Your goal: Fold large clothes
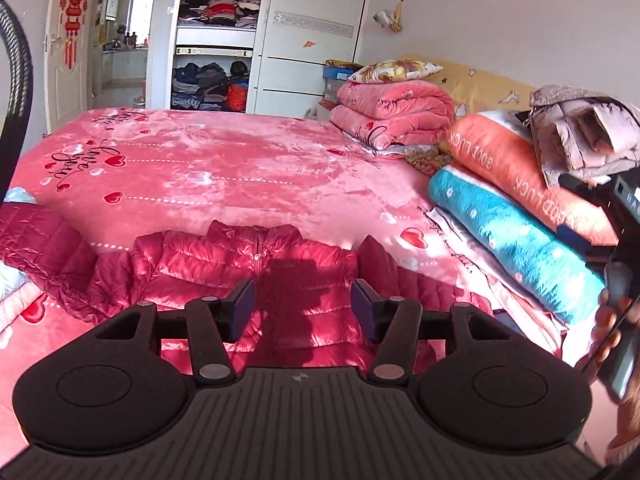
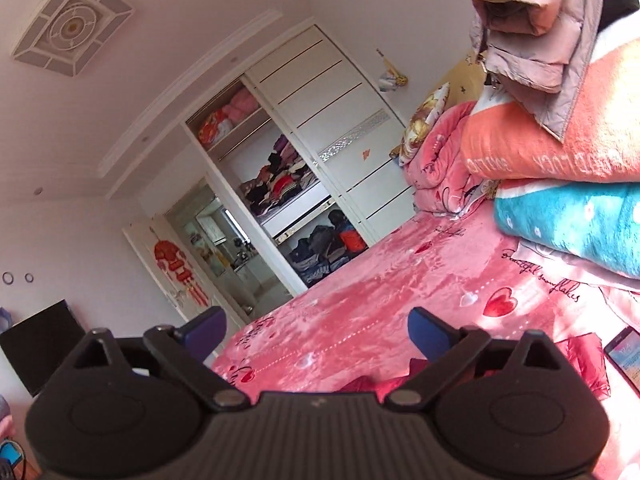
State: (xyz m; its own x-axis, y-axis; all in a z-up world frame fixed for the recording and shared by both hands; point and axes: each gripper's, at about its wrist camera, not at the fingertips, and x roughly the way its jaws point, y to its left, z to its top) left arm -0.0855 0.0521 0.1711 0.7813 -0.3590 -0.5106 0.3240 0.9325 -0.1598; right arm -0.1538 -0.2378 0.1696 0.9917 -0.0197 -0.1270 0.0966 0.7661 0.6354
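The left claw [image 1: 303,304] hovers just above the red puffer jacket [image 1: 248,264], its blue pads wide apart and holding nothing. The jacket lies front-up, spread flat on the near edge of the bed [image 1: 248,168], its collar pointing toward the far wardrobe [image 1: 312,36]. To the jacket's right is a stack of folded blankets [image 1: 516,216] with a pale folded coat [image 1: 580,136] on top. The right claw [image 2: 316,330] is tilted upward beside that stack, jaws wide and empty.

Left wrist view low over bed [image 1: 240,168]; right view tilted upward; shared wardrobe [image 2: 320,128], blankets [image 2: 560,152].
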